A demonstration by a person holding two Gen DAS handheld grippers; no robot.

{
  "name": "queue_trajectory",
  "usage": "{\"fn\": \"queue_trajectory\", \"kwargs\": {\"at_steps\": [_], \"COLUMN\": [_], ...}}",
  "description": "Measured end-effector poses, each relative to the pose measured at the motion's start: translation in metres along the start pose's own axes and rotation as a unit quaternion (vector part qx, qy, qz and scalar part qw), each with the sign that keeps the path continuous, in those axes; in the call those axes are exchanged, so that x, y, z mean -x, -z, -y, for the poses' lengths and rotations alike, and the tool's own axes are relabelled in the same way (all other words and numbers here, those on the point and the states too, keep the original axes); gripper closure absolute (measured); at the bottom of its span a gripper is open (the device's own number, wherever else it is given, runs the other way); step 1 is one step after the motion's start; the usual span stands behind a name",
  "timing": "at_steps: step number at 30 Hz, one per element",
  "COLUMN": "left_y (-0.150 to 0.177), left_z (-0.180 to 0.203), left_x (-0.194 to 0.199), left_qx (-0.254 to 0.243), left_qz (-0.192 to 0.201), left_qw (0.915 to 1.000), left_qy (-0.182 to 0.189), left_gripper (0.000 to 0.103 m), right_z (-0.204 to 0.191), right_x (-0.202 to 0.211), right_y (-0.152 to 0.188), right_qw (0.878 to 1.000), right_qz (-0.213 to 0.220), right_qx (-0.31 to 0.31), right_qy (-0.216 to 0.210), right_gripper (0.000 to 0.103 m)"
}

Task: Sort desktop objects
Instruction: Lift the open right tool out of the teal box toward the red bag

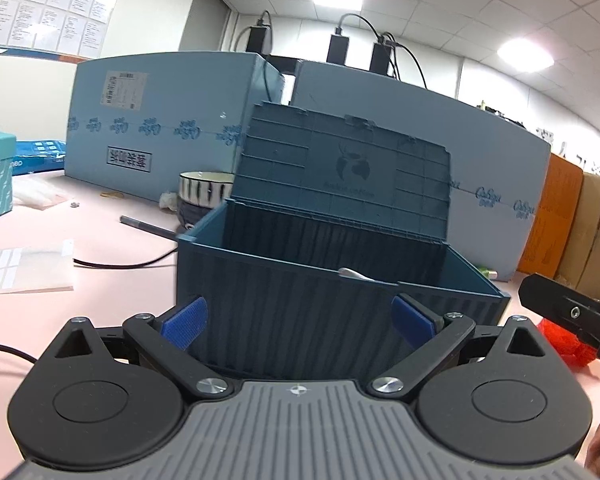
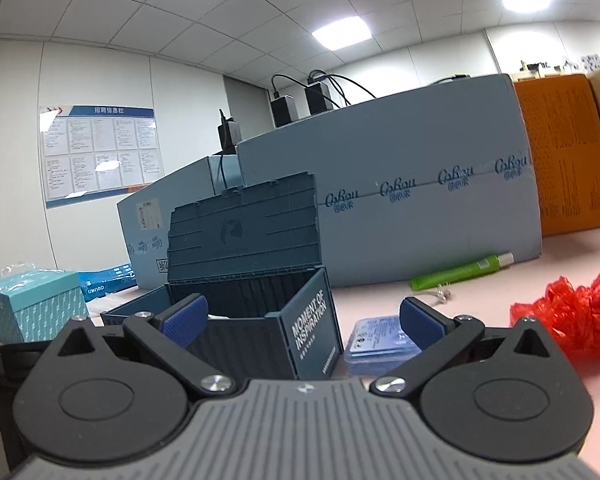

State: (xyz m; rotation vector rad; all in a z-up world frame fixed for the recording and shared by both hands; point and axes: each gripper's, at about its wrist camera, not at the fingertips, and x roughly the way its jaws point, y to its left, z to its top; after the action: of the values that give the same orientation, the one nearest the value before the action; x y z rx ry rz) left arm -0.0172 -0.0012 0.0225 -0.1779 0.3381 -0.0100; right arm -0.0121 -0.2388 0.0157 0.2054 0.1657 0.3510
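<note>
A dark blue storage box (image 1: 284,304) stands on the pink desk with its lid up; something white (image 1: 354,274) shows at its rim. My left gripper (image 1: 298,322) is open and empty, right in front of the box's near wall. In the right wrist view the same box (image 2: 260,320) is ahead to the left. My right gripper (image 2: 302,326) is open and empty, with the box corner and a small blue case (image 2: 374,346) between its fingers' line of sight. A red plastic bag (image 2: 576,316) lies to the right, a green tube (image 2: 460,272) behind.
A striped bowl (image 1: 204,196), a pen (image 1: 148,227), a black cable (image 1: 120,265) and a paper sheet (image 1: 24,266) lie left of the box. Large light-blue cartons (image 1: 172,120) stand behind. A teal box (image 2: 32,304) stands far left. Orange and brown cartons (image 2: 560,152) stand right.
</note>
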Motion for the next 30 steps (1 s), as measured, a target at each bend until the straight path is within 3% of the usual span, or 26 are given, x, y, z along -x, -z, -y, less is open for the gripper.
{"fn": "queue_trajectory", "kwargs": {"at_steps": [12,30], "left_y": [0.007,0.011], "left_z": [0.041,0.065], "left_x": [-0.007,-0.013], "left_qx": [-0.029,-0.039], "left_qz": [-0.019,-0.03], "left_qw": [0.999,0.9979], "left_qy": [0.028,0.042], "left_gripper": [0.004,0.004], "right_z": [0.024,0.044], "right_x": [0.019,0.042], "right_y": [-0.003,-0.005], "right_qw": [0.999,0.998], "right_qz": [-0.015,-0.012], "right_qx": [-0.026,0.02], "right_qy": [0.012,0.054], "right_gripper": [0.0,0.0]}}
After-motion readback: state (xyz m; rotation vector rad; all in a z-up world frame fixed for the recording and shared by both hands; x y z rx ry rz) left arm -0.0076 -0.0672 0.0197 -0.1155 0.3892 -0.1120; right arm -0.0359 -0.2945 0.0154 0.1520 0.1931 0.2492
